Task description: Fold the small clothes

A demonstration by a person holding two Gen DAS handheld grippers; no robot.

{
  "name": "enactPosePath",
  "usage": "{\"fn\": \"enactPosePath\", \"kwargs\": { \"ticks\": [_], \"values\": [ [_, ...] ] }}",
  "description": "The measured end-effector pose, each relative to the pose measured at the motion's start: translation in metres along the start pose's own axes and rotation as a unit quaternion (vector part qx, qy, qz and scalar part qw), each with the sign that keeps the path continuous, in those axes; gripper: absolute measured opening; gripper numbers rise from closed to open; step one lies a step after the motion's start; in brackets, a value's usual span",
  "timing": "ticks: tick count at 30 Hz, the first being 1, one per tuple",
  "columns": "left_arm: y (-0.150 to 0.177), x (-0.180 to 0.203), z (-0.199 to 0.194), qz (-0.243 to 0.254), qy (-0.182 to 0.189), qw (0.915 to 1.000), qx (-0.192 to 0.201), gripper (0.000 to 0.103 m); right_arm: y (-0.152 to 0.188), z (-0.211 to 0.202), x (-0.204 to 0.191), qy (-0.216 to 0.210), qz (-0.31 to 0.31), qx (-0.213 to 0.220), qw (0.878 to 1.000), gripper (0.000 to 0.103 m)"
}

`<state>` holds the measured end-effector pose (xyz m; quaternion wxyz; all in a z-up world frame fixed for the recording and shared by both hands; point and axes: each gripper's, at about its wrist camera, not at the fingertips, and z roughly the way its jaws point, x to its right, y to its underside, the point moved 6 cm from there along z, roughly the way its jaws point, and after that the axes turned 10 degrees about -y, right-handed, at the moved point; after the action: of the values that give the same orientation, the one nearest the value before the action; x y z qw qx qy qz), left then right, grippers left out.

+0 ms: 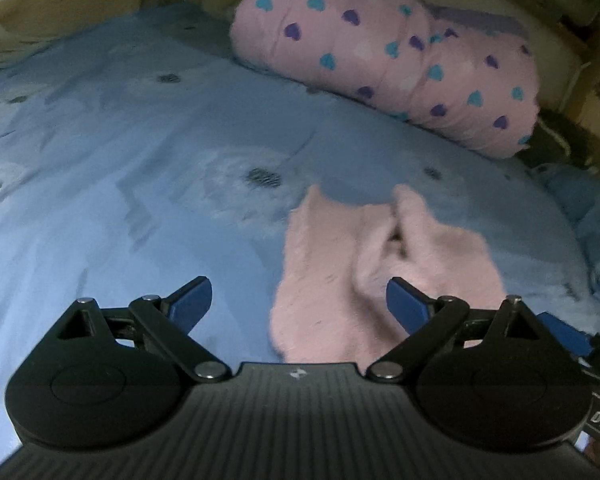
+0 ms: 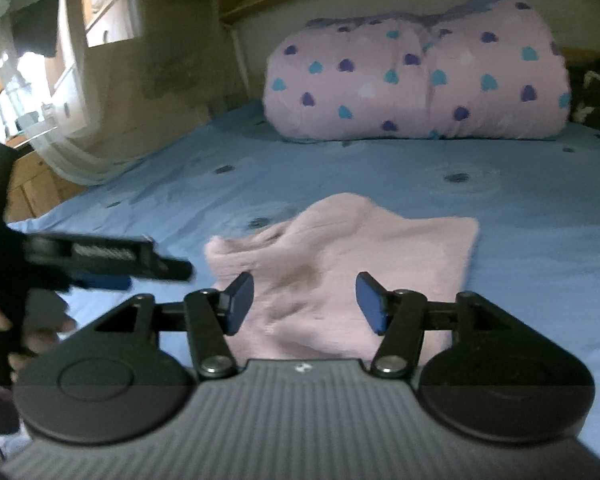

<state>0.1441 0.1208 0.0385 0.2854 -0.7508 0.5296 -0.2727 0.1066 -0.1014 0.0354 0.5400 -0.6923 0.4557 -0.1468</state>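
My left gripper [image 1: 299, 304] hangs above the bed with its blue pads spread wide and nothing between them. My right gripper [image 2: 305, 303] is parted too, its pads clear of the fabric underneath, holding nothing. The pink garment [image 2: 340, 264] lies on the blue bedsheet [image 2: 520, 200], partly folded: a soft ridge runs up its middle, its right edge is straight, and its left edge is bunched and rounded. From the left wrist view the same garment [image 1: 328, 280] sits ahead and a little right of centre, with two peaks at its far end.

Open sheet [image 1: 120, 160] stretches wide to the left and beyond the garment, so there is free room on those sides. At the head of the bed a rolled pink blanket with blue and purple hearts [image 2: 420, 84] lies well apart from the garment. In the right wrist view the left gripper [image 2: 104, 268] comes in from the left edge, near the garment's bunched corner; I cannot tell whether it touches.
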Motion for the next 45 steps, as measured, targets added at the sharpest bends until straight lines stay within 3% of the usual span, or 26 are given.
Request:
{"fn": "enactPosePath", "kwargs": {
  "ticks": [5, 12, 23, 31, 34, 37, 40, 45],
  "values": [
    [-0.015, 0.036, 0.012, 0.033, 0.009, 0.9992, -0.020, 0.097, -0.007, -0.010, 0.034, 0.024, 0.029, 0.008, 0.999, 0.061],
    [-0.024, 0.076, 0.050, 0.070, 0.008, 0.9972, -0.023, 0.097, 0.001, -0.001, 0.082, 0.054, 0.136, 0.022, 0.989, 0.064],
    [-0.011, 0.092, 0.095, 0.085, 0.004, 0.9964, -0.004, 0.093, 0.022, 0.034, 0.117, 0.074, 0.246, 0.016, 0.966, 0.066],
    [-0.005, 0.091, 0.096, 0.052, 0.049, 0.9974, 0.012, 0.065, 0.034, 0.028, 0.117, 0.061, 0.237, 0.044, 0.969, 0.072],
    [-0.001, 0.096, 0.093, 0.059, 0.045, 0.9968, 0.031, 0.057, 0.035, 0.023, 0.117, 0.054, 0.226, 0.047, 0.971, 0.072],
    [0.003, 0.102, 0.087, 0.078, 0.036, 0.9947, 0.055, 0.039, 0.032, 0.016, 0.115, 0.059, 0.201, 0.050, 0.977, 0.072],
    [0.004, 0.102, 0.081, 0.080, 0.037, 0.9938, 0.068, 0.031, 0.030, 0.014, 0.115, 0.067, 0.185, 0.055, 0.979, 0.072],
    [-0.004, 0.093, 0.072, 0.052, 0.049, 0.9949, 0.071, 0.028, 0.032, 0.015, 0.114, 0.067, 0.181, 0.055, 0.980, 0.072]
  ]
}}
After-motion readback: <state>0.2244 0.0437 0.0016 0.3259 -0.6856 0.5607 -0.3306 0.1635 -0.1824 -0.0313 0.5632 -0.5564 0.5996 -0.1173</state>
